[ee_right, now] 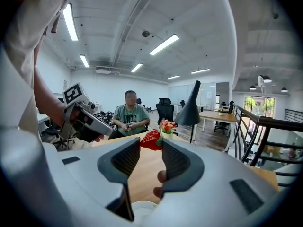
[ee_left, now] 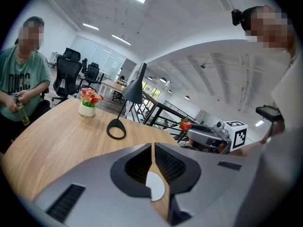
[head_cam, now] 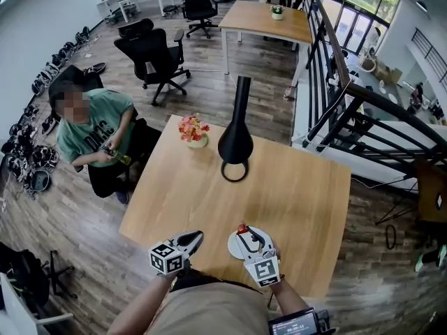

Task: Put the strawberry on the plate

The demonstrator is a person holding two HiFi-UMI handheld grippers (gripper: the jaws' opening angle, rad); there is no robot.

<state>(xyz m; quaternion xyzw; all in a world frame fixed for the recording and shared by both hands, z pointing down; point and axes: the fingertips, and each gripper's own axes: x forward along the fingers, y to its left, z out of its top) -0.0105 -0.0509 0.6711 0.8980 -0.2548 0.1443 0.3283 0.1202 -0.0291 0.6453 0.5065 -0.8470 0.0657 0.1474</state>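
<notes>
A red strawberry point(head_cam: 242, 229) with a green cap is pinched at the tips of my right gripper point(head_cam: 246, 234), which is shut on it. It hangs just above a small white plate point(head_cam: 235, 248) near the wooden table's front edge. In the right gripper view the strawberry point(ee_right: 150, 139) sits between the two dark pads, with the plate's rim point(ee_right: 142, 206) below. My left gripper point(head_cam: 196, 237) hovers just left of the plate with its jaws shut and empty; its own view shows the jaws point(ee_left: 152, 148) meeting and the strawberry point(ee_left: 185, 125) over to the right.
A black lamp point(head_cam: 236, 142) and a small pot of flowers point(head_cam: 193, 131) stand at the far side of the table point(head_cam: 293, 194). A person in a green shirt point(head_cam: 94, 135) sits off the table's left corner. A stair railing point(head_cam: 363, 110) runs along the right.
</notes>
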